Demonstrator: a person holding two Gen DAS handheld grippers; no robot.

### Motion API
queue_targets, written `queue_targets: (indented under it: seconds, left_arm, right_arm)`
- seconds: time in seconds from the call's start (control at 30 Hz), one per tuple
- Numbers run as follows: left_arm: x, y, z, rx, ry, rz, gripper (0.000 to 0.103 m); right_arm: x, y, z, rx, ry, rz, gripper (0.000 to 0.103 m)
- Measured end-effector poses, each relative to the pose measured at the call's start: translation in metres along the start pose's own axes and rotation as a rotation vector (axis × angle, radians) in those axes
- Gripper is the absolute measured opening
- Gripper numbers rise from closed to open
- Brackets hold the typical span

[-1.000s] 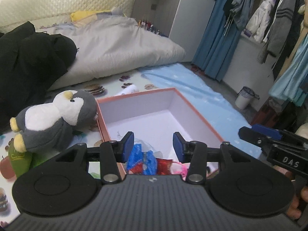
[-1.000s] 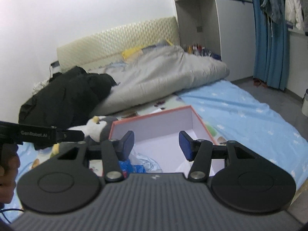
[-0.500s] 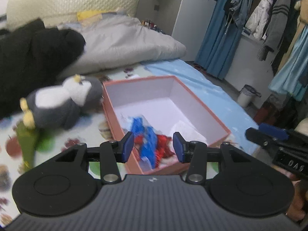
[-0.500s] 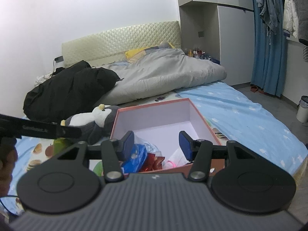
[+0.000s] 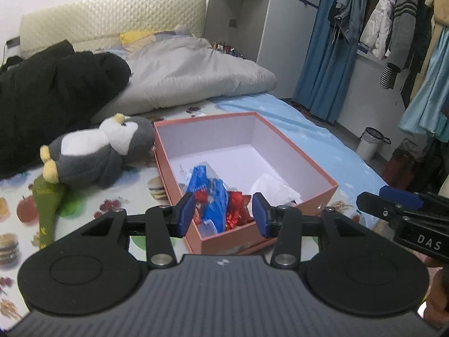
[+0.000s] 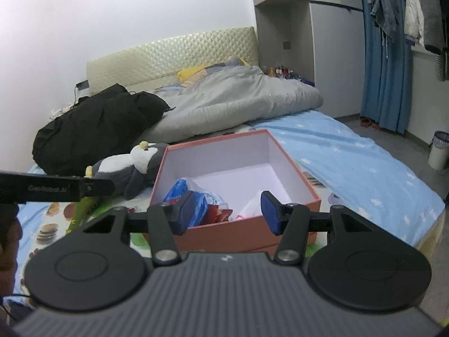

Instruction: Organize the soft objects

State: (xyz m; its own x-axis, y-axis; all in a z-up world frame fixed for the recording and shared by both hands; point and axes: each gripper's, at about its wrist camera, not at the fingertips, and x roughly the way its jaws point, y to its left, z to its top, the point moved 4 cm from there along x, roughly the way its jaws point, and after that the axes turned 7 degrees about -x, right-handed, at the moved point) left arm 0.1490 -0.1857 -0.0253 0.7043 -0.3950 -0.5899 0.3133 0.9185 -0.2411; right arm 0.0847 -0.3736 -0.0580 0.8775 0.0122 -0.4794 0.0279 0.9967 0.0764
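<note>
An open orange box (image 5: 317,172) with a white inside stands on the bed; it also shows in the right wrist view (image 6: 304,178). Blue and red soft packets (image 5: 213,193) and a white cloth (image 5: 273,186) lie in its near end. A grey and white penguin plush (image 5: 92,154) lies left of the box, also in the right wrist view (image 6: 126,168). A green soft item (image 5: 46,205) lies under the penguin's feet. My left gripper (image 5: 223,217) is open and empty above the box's near edge. My right gripper (image 6: 228,212) is open and empty, in front of the box.
A black coat (image 5: 47,98) and a grey duvet (image 5: 196,78) lie at the back of the bed. A blue sheet (image 6: 356,163) covers the right side. A blue curtain (image 5: 325,64), hanging clothes (image 5: 398,19) and a small bin (image 5: 370,143) stand at the right.
Both grippers have pulled back and up from the box, so more of the box and its contents shows. Both stay open and empty. The penguin has not moved.
</note>
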Motion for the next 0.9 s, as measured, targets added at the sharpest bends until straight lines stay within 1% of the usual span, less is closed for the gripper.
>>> queue_targets:
  seconds: [0.27, 0.47, 0.5, 0.53, 0.57, 0.6, 0.63, 0.67, 0.7, 0.8, 0.9]
  left_arm:
    - [0.009, 0.002, -0.017, -0.031, 0.045, 0.011, 0.051]
    - [0.009, 0.013, -0.017, -0.069, 0.049, 0.025, 0.051]
    - [0.008, 0.013, -0.016, -0.07, 0.047, 0.027, 0.051]
    - [0.008, 0.014, -0.016, -0.069, 0.046, 0.028, 0.052]
    - [0.008, 0.014, -0.016, -0.069, 0.047, 0.03, 0.058]
    - [0.009, 0.015, -0.016, -0.074, 0.049, 0.032, 0.069]
    - [0.009, 0.015, -0.015, -0.084, 0.054, 0.028, 0.076]
    - [0.01, 0.016, -0.015, -0.097, 0.059, 0.021, 0.089]
    - [0.01, 0.018, -0.015, -0.111, 0.059, 0.017, 0.096]
    - [0.012, 0.022, -0.016, -0.134, 0.061, 0.033, 0.101]
    - [0.014, 0.026, -0.017, -0.171, 0.084, 0.024, 0.102]
  right_arm:
    - [0.004, 0.001, -0.01, 0.01, 0.019, -0.001, 0.054]
    - [0.007, 0.003, -0.013, -0.005, 0.031, -0.002, 0.055]
    - [0.007, 0.003, -0.013, -0.006, 0.032, -0.005, 0.055]
    - [0.006, 0.002, -0.013, -0.005, 0.033, -0.007, 0.059]
    - [0.007, 0.002, -0.013, -0.003, 0.033, -0.007, 0.072]
    - [0.007, 0.001, -0.012, 0.0, 0.03, -0.008, 0.08]
    - [0.007, 0.002, -0.012, -0.001, 0.026, -0.006, 0.092]
    - [0.006, 0.003, -0.011, -0.005, 0.021, -0.002, 0.099]
    - [0.006, 0.004, -0.011, -0.009, 0.021, 0.001, 0.103]
    - [0.006, 0.005, -0.01, -0.015, 0.022, -0.007, 0.103]
    - [0.007, 0.006, -0.01, -0.015, 0.028, -0.009, 0.103]
